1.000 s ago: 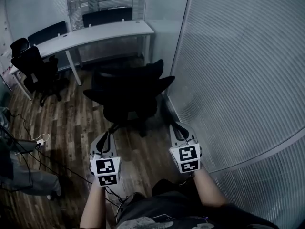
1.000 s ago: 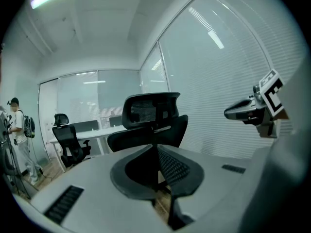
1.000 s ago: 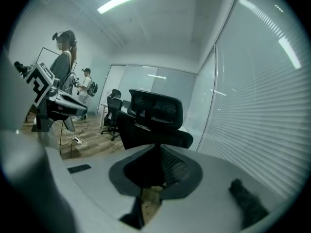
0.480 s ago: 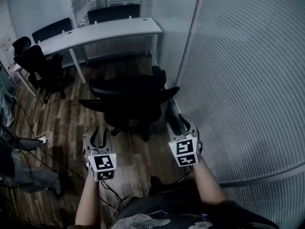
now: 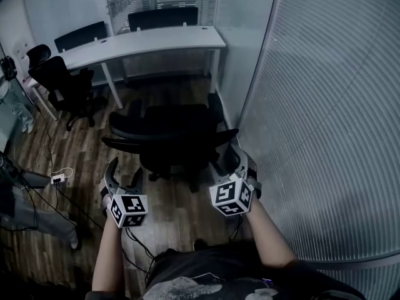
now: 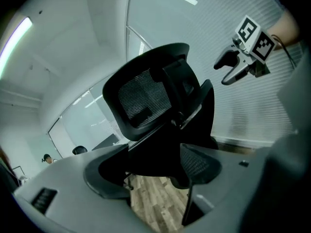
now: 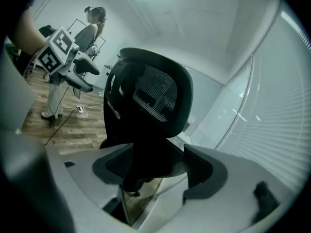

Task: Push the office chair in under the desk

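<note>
The black office chair (image 5: 169,136) stands on the wood floor with its back toward me, away from the white desk (image 5: 144,41) at the far wall. My left gripper (image 5: 124,175) hangs just short of the chair back's left end, jaws opening, nothing between them. My right gripper (image 5: 236,161) is by the chair back's right end, jaws also opening and pressing on nothing. The left gripper view has the mesh headrest and back (image 6: 155,96) ahead of the left gripper (image 6: 153,178). In the right gripper view the chair (image 7: 150,91) rises just beyond the right gripper (image 7: 155,171).
A glass wall with blinds (image 5: 312,105) runs close along the right. Another black chair (image 5: 59,83) stands at the desk's left end, and two more (image 5: 162,17) behind the desk. Cables and a power strip (image 5: 59,179) lie on the floor at left. A person (image 7: 92,18) stands at the left.
Both grippers went from shut to open. They have come closer to the chair's back, and the view has shifted toward the desk.
</note>
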